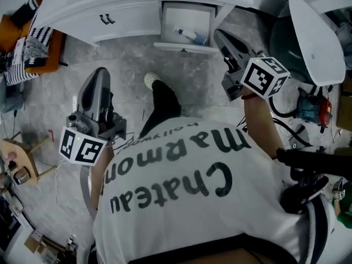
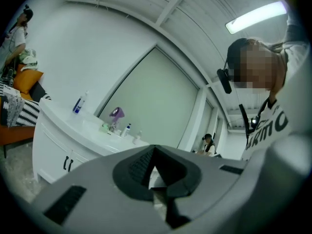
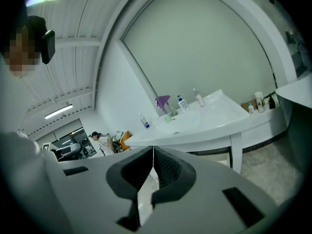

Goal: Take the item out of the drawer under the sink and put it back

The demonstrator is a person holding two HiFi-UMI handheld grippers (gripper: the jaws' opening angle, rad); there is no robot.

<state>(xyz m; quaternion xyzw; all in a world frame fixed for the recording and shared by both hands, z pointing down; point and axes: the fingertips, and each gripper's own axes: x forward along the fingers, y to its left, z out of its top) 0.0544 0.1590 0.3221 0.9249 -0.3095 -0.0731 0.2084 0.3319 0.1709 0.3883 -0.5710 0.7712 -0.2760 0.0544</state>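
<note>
**Q:** Under the sink [image 1: 137,1], status of the task?

**A:** Drawer [image 1: 186,47] stands open. Item [image 1: 191,36] lies inside it, near the drawer front. Left gripper [image 1: 100,73]: jaws together, nothing between them. Right gripper [image 1: 219,36]: jaws together, nothing between them; its tip is near the drawer's right corner, apart from the item.

**Q:** What is done, what is left?

**A:** Judgement only: item in drawer and both grippers empty fits either end of the job. That is, not yet lifted out or already returned. Drawer remains to be closed either way.

**Q:** Anything hidden or unclear?

**A:** Neither gripper view shows the drawer. The item looks like a pale tube with a blue end; its kind is uncertain. The person's shirt [image 1: 209,202] covers the floor in the lower part of the head view.
</note>
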